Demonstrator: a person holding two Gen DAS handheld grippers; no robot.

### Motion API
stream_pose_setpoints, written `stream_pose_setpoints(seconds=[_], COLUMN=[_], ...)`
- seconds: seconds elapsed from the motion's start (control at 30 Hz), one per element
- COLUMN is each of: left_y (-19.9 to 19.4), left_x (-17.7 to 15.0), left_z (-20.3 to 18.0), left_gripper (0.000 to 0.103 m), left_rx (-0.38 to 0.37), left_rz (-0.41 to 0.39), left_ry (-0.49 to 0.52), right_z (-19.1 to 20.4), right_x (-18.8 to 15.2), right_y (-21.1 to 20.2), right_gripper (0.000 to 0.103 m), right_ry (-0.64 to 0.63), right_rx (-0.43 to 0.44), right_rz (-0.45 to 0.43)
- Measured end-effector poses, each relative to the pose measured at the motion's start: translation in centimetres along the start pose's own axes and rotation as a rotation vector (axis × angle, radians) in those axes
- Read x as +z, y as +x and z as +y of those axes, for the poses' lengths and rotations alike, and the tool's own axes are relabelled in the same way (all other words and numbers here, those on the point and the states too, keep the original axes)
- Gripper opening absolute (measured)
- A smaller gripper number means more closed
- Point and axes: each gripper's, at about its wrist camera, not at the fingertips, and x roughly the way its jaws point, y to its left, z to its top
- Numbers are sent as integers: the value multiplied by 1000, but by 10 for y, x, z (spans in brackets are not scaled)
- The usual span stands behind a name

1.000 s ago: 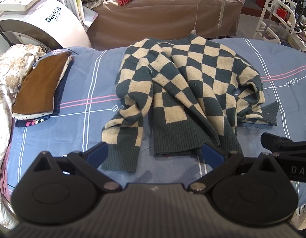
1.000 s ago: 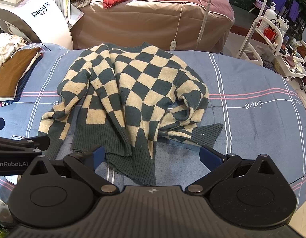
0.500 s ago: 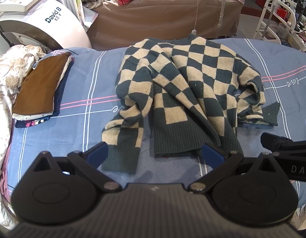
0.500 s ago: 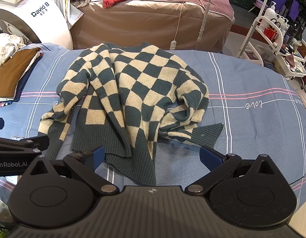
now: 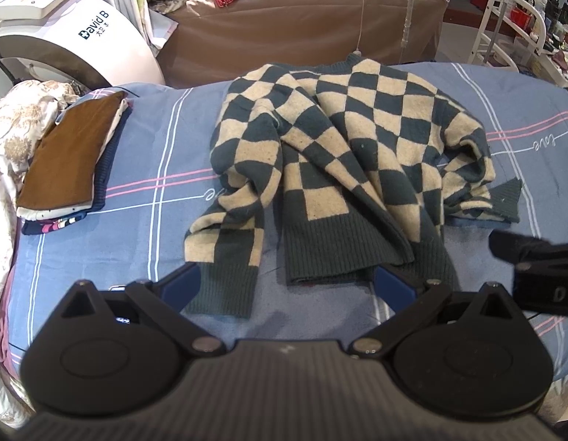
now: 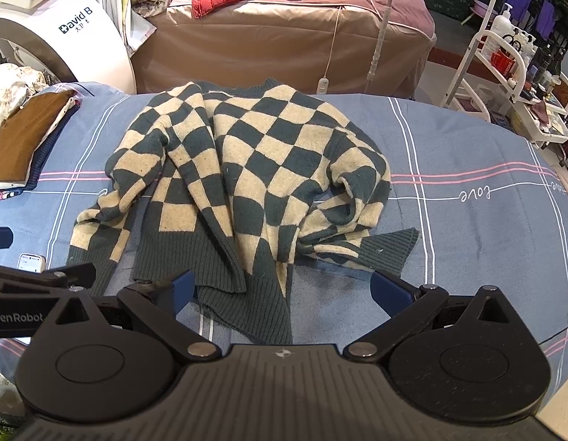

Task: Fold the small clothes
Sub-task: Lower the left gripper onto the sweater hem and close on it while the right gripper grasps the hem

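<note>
A dark green and cream checked sweater [image 5: 342,154] [image 6: 254,169] lies crumpled on the blue striped bed sheet [image 5: 155,198] [image 6: 467,191], its sleeves bunched and its ribbed hem toward me. My left gripper [image 5: 289,286] is open just short of the near hem, with one sleeve cuff [image 5: 225,286] between its blue pads. Over the hem's right part, my right gripper [image 6: 280,290] also stands open and holds nothing. Each gripper shows at the edge of the other's view.
A folded stack with a brown garment [image 5: 67,158] [image 6: 22,139] on top sits at the sheet's left. A floral cloth [image 5: 11,128] lies beyond it. A white machine [image 5: 74,36], a brown bed [image 6: 284,36] and a white trolley [image 6: 504,73] stand behind.
</note>
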Motion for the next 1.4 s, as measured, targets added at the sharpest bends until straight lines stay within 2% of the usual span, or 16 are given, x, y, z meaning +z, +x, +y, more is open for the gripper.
stream_pose_setpoints(seconds=[0.1, 0.2, 0.37, 0.47, 0.53, 0.63, 0.7, 0.77, 0.83, 0.9, 1.03, 1.1, 1.2, 1.3, 1.4], left_y=[18, 45, 83, 108, 125, 147, 158, 171, 182, 189, 182, 193, 205, 209, 213], left_x=[-21, -46, -62, -55, -50, -40, -34, -30, -28, -27, -28, -30, -29, -25, -23], left_z=[1, 9, 25, 30, 33, 37, 36, 34, 31, 27, 17, 11, 17, 16, 17], left_gripper=[103, 102, 99, 87, 75, 69, 68, 61, 46, 38, 38, 37, 36, 23, 15], left_rx=[33, 18, -93, -170, -215, -280, -270, -274, -288, -291, -294, -268, -305, -327, -336], left_rz=[-11, 2, -70, -73, -67, -41, -27, 0, 45, 72, 16, 64, 72, 68, 74], left_ry=[37, 54, 44, 31, -2, -74, -89, -100, -104, -98, -57, -23, -91, -86, -101], right_z=[-4, -11, -24, -33, -39, -47, -48, -45, -43, -43, -49, -49, -51, -56, -61], right_x=[-15, -37, -64, -65, -64, -65, -67, -68, -69, -68, -62, -60, -63, -69, -75], right_y=[7, 24, 51, 65, 73, 77, 77, 77, 79, 85, 98, 105, 120, 131, 132], right_gripper=[103, 103, 103, 103, 103, 103, 103, 103, 103, 103, 103, 103, 103, 103, 103], right_ry=[4, 28, 52, 65, 83, 93, 92, 76, 70, 77, 128, 127, 167, 243, 293], right_rx=[25, 86, 164, 182, 166, 146, 142, 143, 145, 140, 146, 158, 193, 231, 247], right_rz=[-32, -43, -47, -44, -38, -38, -36, -38, -40, -29, -25, -25, 7, 47, 50])
